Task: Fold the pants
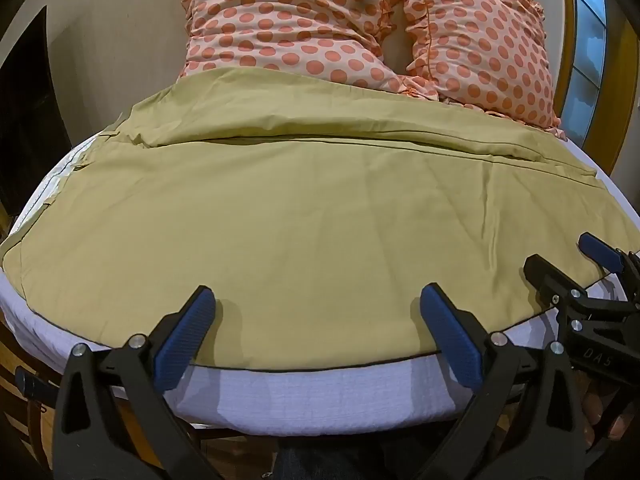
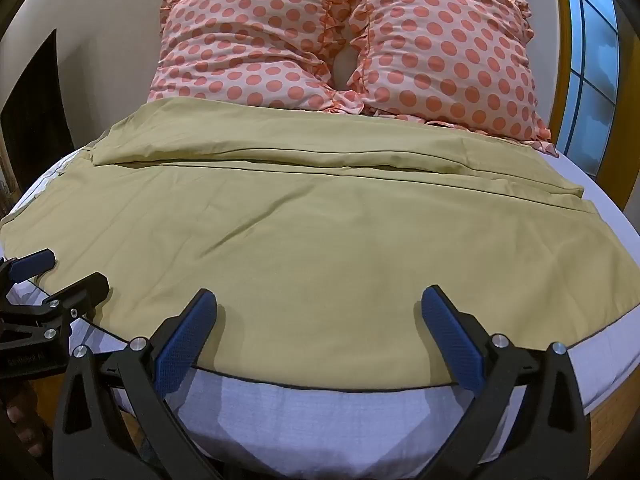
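Olive-tan pants (image 1: 304,216) lie spread flat across the bed, with a folded-over band along their far side; they also show in the right wrist view (image 2: 304,240). My left gripper (image 1: 318,300) is open and empty, its blue pads just over the pants' near edge. My right gripper (image 2: 318,302) is open and empty over the same near edge, to the right of the left one. The right gripper shows at the right of the left wrist view (image 1: 560,260), and the left gripper at the left of the right wrist view (image 2: 68,272); both look open.
The bed has a white sheet (image 1: 304,392) with its front edge just under the grippers. Two pink polka-dot pillows (image 2: 248,48) (image 2: 448,56) lean at the head. A window (image 2: 592,72) is at the right and a beige wall (image 2: 100,40) at the left.
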`<state>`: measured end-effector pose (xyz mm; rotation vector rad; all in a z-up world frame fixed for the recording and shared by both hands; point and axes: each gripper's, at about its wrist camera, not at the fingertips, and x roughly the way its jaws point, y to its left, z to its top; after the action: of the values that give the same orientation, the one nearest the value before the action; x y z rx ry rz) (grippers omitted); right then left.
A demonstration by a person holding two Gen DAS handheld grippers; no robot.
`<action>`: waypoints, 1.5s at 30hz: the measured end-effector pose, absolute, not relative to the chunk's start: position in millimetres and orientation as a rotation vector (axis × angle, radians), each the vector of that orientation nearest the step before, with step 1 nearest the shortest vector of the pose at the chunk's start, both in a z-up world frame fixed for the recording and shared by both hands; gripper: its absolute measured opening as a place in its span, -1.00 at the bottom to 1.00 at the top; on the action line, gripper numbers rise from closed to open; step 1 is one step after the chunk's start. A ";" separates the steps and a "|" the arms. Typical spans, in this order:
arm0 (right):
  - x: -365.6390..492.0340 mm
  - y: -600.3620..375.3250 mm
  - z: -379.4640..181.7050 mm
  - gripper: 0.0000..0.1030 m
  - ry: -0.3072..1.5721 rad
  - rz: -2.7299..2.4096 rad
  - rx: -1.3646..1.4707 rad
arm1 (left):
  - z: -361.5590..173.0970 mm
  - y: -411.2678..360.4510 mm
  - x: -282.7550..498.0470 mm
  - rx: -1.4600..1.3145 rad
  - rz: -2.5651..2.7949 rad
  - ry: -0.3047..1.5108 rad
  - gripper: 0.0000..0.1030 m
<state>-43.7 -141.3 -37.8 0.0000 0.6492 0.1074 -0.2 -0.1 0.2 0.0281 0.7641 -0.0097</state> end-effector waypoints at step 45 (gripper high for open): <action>-46.1 -142.4 -39.6 0.97 0.643 0.108 0.001 | 0.3 -0.1 -0.3 0.029 -0.010 0.759 0.97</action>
<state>-46.1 -142.4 -39.6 0.0013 0.6429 0.1080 -0.3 -0.1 0.3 0.0288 0.7595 -0.0095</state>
